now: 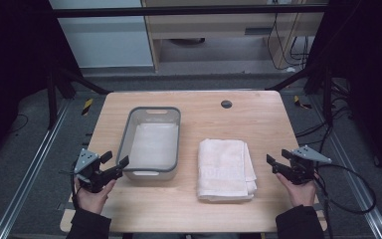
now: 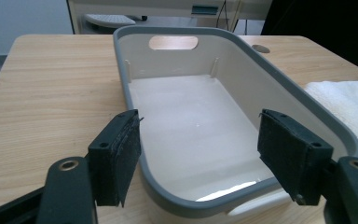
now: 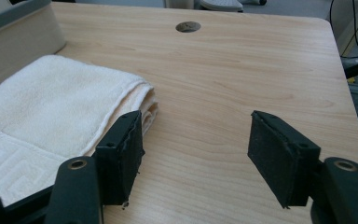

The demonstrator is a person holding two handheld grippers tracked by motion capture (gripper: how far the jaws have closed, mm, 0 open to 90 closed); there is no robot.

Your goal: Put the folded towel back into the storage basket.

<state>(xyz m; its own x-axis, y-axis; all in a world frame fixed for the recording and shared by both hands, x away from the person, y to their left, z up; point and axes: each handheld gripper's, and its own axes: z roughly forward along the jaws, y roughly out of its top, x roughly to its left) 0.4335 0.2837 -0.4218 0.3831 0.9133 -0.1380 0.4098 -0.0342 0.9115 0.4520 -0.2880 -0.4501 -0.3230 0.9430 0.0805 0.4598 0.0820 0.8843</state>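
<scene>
1. Tabletop (image 1: 258, 119) of light wood carries two things: a bin (image 1: 123, 138) left of centre and a folded towel (image 1: 224, 167) right of centre, near each other but apart.
2. Bin is rectangular with rounded corners, a grey rim and pale walls, long side running near to far; a handle slot (image 2: 173, 43) is cut in its far wall. It sits upright and empty.
3. Towel is white, folded into a thick rectangle, lying flat with its folded edges toward the right and near sides; a woven pattern shows on its near part in the right gripper view (image 3: 51, 112).
4. A dark round hole (image 1: 226, 104) sits in the tabletop near the far edge, beyond the towel.
5. Left gripper (image 1: 115, 163) is held in the left hand (image 1: 93, 196) at the near left, just beside the bin's near left corner; its jaws stand wide apart and hold nothing. In the left gripper view they frame the bin's near end.
6. Right gripper (image 1: 277, 159) is held in the right hand (image 1: 301, 191) at the near right, to the right of the towel and apart from it; its jaws also stand wide apart and empty, over bare wood.
7. A black cable (image 1: 350, 199) loops off the right gripper past the tabletop's right edge.
</scene>
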